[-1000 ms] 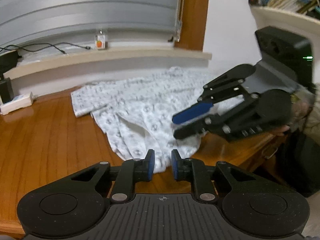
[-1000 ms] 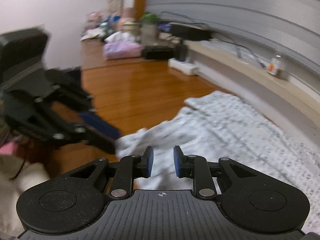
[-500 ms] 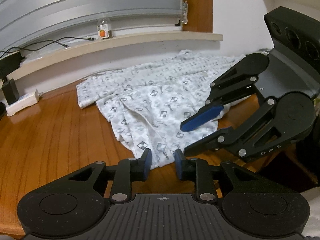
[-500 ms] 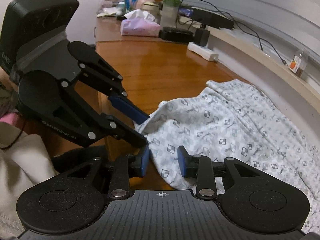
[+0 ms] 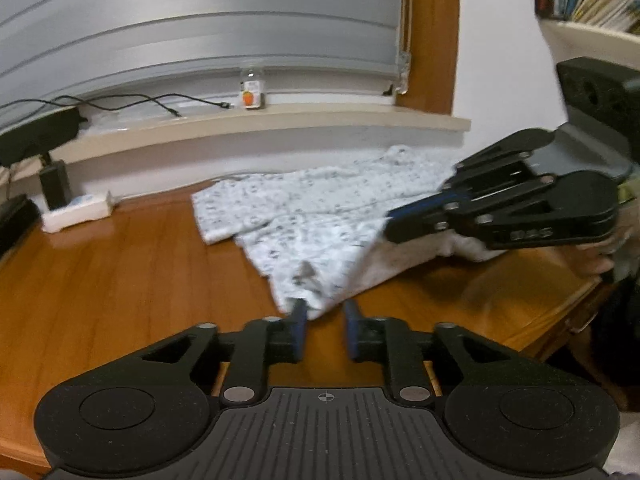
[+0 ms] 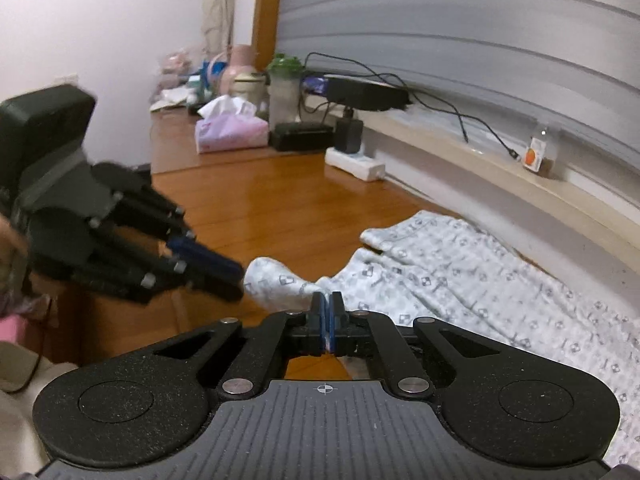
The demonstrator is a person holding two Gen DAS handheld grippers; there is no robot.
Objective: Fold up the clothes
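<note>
Your right gripper (image 6: 328, 320) has its blue pads pressed together on a fold of the white patterned garment (image 6: 460, 264), with a sliver of cloth showing between them. From the left wrist view the same gripper (image 5: 394, 222) comes in from the right with its fingers closed, and the cloth rises from the desk up to its tips. Your left gripper (image 5: 325, 330) has its fingers a narrow gap apart, and the near hem of the garment (image 5: 320, 224) sits right at the tips; whether the pads touch the cloth you cannot tell, as that part is blurred. In the right wrist view the left gripper (image 6: 230, 276) reaches in from the left, its tips just beside a rounded bulge of fabric.

You have the garment spread over the wooden desk (image 5: 120, 280), running from the near edge toward the far ledge under the grey shutter. On that ledge stands a small bottle (image 5: 251, 94) with an orange label. A white power strip (image 5: 76, 216) lies on the desk at far left, well apart from the cloth. A pink tissue pack (image 6: 230, 132) sits at the far end.
</note>
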